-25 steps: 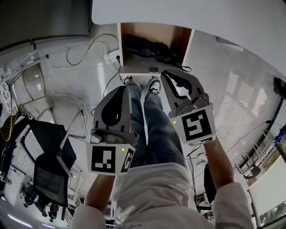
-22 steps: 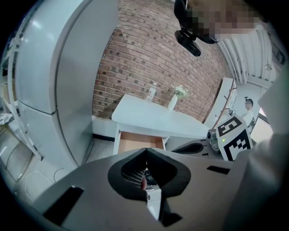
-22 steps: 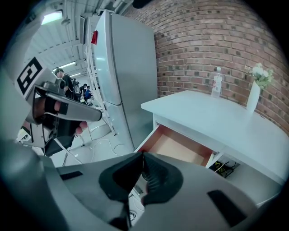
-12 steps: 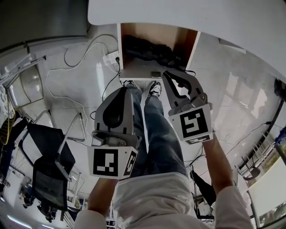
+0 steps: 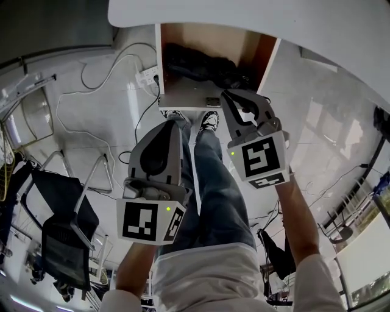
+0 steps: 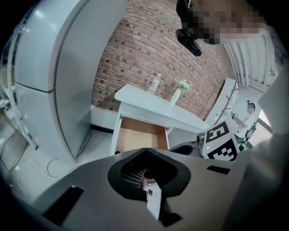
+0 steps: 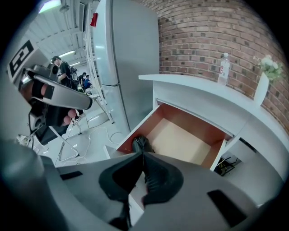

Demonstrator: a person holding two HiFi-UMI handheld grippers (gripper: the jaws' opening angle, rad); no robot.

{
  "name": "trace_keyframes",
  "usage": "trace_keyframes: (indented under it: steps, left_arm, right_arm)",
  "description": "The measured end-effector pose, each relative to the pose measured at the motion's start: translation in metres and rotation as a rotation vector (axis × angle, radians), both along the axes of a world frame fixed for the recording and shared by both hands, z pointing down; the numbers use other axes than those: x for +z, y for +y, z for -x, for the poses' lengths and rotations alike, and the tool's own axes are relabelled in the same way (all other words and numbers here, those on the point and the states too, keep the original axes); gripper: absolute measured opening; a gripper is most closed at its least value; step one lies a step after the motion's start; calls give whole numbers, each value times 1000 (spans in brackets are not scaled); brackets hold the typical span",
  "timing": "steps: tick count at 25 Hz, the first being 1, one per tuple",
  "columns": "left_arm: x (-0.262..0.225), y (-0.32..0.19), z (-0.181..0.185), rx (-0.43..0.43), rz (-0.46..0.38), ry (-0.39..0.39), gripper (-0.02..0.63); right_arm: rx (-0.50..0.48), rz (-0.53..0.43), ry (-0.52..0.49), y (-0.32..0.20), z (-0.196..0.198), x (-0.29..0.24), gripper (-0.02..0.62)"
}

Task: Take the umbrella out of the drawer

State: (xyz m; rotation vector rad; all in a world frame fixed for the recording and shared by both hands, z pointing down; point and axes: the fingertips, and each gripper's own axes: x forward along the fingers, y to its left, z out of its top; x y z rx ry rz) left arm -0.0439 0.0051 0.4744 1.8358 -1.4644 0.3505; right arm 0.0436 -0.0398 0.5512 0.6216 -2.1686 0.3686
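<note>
A folded black umbrella [image 5: 201, 66] lies across the front of the open drawer [image 5: 266, 55] under a white desk [image 5: 274, 15], with the right gripper [image 5: 230, 97] near the drawer's front edge and the left gripper [image 5: 172, 123] further back, both closed and empty.

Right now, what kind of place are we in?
Likely a lab or studio mocked up as a room: brick wall, white desk with an open drawer, loose cables across the floor.

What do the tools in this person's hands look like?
Two grey, wedge-shaped tools, the left gripper and right gripper, taper to paired jaws. Each carries a white cube with black square markers and a small green light. The sleeves are white.
</note>
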Motion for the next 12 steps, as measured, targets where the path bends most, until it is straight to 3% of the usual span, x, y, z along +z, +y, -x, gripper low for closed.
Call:
trace_keyframes:
  steps: [12]
  left_arm:
    - [11,-5,6,-20,11,18,17]
  right_arm:
    - [-117,27,114,-5,5,44,21]
